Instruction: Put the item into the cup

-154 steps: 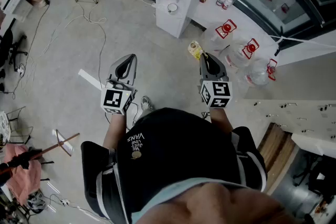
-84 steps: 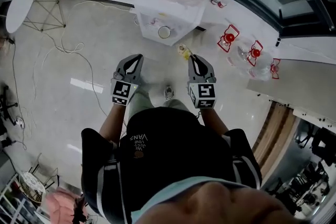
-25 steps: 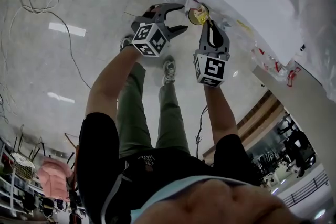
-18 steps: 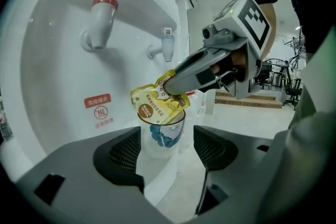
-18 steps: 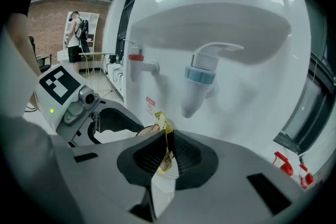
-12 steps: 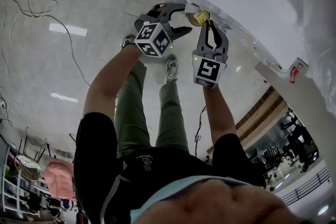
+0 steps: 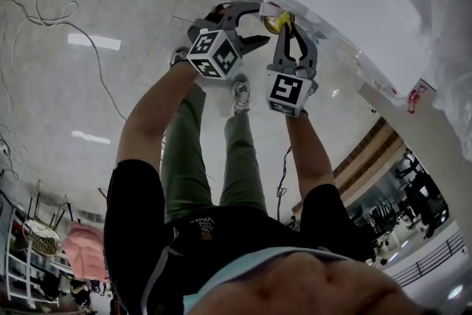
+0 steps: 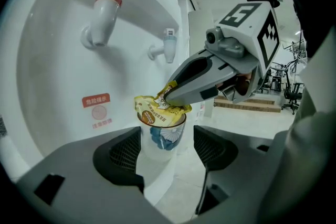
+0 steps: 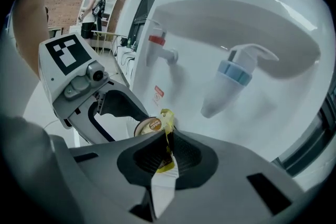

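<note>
Two grippers meet at a white water dispenser (image 8: 47,71), below its red tap (image 8: 106,5). The right gripper (image 8: 168,96) is clamped on the upper edge of a yellow packet (image 8: 156,110). The packet's lower part lies across the mouth of the paper cup (image 8: 164,140), with the jaw tips just above the rim. The left gripper (image 7: 256,24) stands wide around that cup, a pad on either side. A sliver of gap shows at one pad, so it seems to bracket the cup rather than squeeze it.
</note>
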`<act>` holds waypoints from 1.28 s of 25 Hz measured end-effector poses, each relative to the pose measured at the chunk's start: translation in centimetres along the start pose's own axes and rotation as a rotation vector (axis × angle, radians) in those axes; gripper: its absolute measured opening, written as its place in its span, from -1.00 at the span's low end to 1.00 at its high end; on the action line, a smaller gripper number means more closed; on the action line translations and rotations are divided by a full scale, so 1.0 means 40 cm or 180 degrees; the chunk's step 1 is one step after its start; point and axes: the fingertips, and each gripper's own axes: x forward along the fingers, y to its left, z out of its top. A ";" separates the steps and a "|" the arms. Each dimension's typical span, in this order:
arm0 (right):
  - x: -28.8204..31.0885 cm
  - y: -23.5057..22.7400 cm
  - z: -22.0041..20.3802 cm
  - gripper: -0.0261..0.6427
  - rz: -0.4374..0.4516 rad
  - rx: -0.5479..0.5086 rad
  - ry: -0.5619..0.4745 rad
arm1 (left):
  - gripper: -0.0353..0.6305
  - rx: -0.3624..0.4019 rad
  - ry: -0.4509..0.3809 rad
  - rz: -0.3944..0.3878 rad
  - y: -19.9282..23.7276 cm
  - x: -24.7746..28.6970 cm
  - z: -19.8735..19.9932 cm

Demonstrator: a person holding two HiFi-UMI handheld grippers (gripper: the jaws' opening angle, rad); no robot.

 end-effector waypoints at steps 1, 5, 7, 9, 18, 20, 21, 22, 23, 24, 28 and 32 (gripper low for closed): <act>0.003 -0.001 -0.005 -0.74 0.0008 -0.0036 0.0028 | 0.06 0.0002 -0.0010 -0.0006 0.000 -0.001 0.001; 0.014 -0.002 -0.007 -0.74 0.0009 -0.0067 0.0068 | 0.06 0.0010 -0.0035 -0.0052 -0.001 -0.006 0.001; 0.019 -0.002 -0.010 -0.74 0.0021 -0.0208 0.0114 | 0.06 0.0016 -0.0041 -0.0081 -0.004 -0.008 0.001; 0.024 -0.002 -0.006 -0.74 0.0018 -0.0328 0.0146 | 0.06 0.0019 -0.0051 -0.0104 -0.006 -0.011 0.001; 0.049 0.019 -0.014 -0.74 0.0108 -0.0574 0.0333 | 0.07 -0.0029 -0.0106 -0.0122 -0.009 -0.021 -0.003; 0.058 0.026 -0.019 -0.74 0.0153 -0.0593 0.0359 | 0.06 -0.0025 -0.0094 -0.0146 -0.012 -0.022 -0.008; 0.062 0.029 -0.022 -0.74 0.0174 -0.0589 0.0372 | 0.06 -0.0021 -0.0083 -0.0164 -0.016 -0.022 -0.011; 0.065 0.030 -0.024 -0.74 0.0190 -0.0574 0.0384 | 0.06 -0.0017 -0.0072 -0.0183 -0.020 -0.022 -0.015; 0.068 0.031 -0.025 -0.74 0.0202 -0.0553 0.0396 | 0.06 -0.0015 -0.0062 -0.0200 -0.025 -0.024 -0.018; 0.070 0.031 -0.025 -0.74 0.0213 -0.0532 0.0407 | 0.06 -0.0014 -0.0055 -0.0210 -0.028 -0.026 -0.020; 0.073 0.031 -0.020 -0.74 0.0247 -0.0397 0.0383 | 0.06 -0.0040 -0.0045 -0.0199 -0.030 -0.038 -0.028; 0.067 0.030 -0.013 -0.73 0.0240 -0.0239 0.0204 | 0.06 -0.0053 -0.0035 -0.0184 -0.032 -0.039 -0.029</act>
